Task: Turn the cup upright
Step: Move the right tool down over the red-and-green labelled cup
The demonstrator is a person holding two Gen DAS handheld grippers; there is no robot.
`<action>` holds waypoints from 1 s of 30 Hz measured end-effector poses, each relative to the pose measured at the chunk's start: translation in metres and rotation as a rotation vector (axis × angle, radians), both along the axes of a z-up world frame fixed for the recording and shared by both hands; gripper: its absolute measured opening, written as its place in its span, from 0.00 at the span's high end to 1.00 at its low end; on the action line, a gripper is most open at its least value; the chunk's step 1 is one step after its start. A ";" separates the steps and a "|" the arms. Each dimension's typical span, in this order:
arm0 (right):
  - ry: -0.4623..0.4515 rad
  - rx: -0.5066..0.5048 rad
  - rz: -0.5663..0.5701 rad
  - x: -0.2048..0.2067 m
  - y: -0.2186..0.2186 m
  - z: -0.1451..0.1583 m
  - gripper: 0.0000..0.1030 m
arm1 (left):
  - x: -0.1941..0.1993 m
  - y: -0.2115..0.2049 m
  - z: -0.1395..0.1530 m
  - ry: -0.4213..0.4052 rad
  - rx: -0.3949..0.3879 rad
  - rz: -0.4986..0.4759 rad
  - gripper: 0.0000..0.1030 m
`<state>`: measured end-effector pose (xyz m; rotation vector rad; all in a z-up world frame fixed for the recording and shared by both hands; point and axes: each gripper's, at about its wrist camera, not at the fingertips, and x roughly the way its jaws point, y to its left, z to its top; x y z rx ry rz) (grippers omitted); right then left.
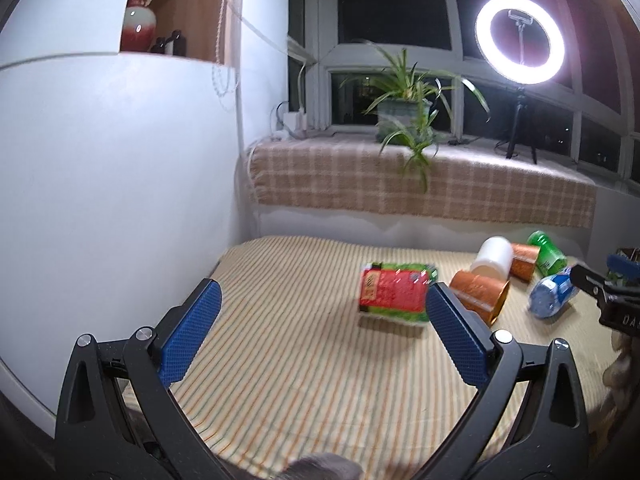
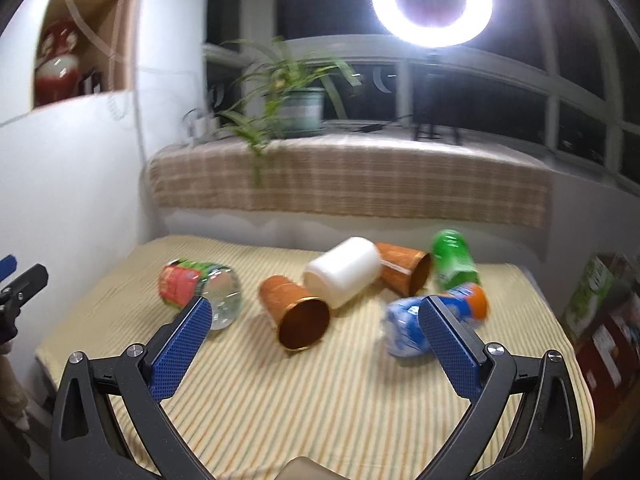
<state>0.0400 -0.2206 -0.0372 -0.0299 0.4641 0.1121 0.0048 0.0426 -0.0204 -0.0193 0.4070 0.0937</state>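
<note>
Cup (image 2: 298, 312) number one, the nearer of two orange ones, is lying on its side on the striped cloth (image 2: 320, 408), its open mouth facing the right gripper (image 2: 316, 330), which is hovering just short of it with jaws spread wide and gripping nothing. That spread looks chosen to take in the cup's width, and the cup is sitting almost centred between the blue pads, so I judge this one the likely target. The left gripper (image 1: 320, 328) is hanging off to the side over bare cloth, jaws equally wide apart and empty, probably keeping out of the way. Just beside the right pad a blue-and-orange bottle (image 2: 432, 320) is lying close enough to get nudged. To the left, a red-and-green labelled bottle (image 2: 200, 290) is resting apart from the cluster. Behind the near cup, a white cylinder (image 2: 344, 272) appears to be touching it, with the second orange cup (image 2: 404, 268) and a green bottle (image 2: 454, 258) beyond. Farther back, a potted plant (image 2: 300, 110) and a ring light (image 2: 432, 0) are standing on the checked sill.
</note>
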 end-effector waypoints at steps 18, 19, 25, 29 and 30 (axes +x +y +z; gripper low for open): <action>0.322 -0.453 0.651 0.111 0.147 -0.033 0.01 | -0.021 0.071 -0.033 0.127 -0.050 0.139 0.00; 0.335 -0.487 0.669 0.115 0.154 -0.036 0.01 | -0.022 0.075 -0.034 0.131 -0.054 0.148 0.00; 0.407 -0.690 0.720 0.136 0.185 -0.060 0.01 | -0.029 0.094 -0.038 0.142 -0.088 0.181 0.00; 0.441 -0.764 0.701 0.152 0.191 -0.072 0.01 | -0.030 0.101 -0.038 0.144 -0.095 0.193 0.00; 0.449 -0.774 0.699 0.155 0.192 -0.074 0.01 | -0.030 0.102 -0.038 0.144 -0.097 0.196 0.00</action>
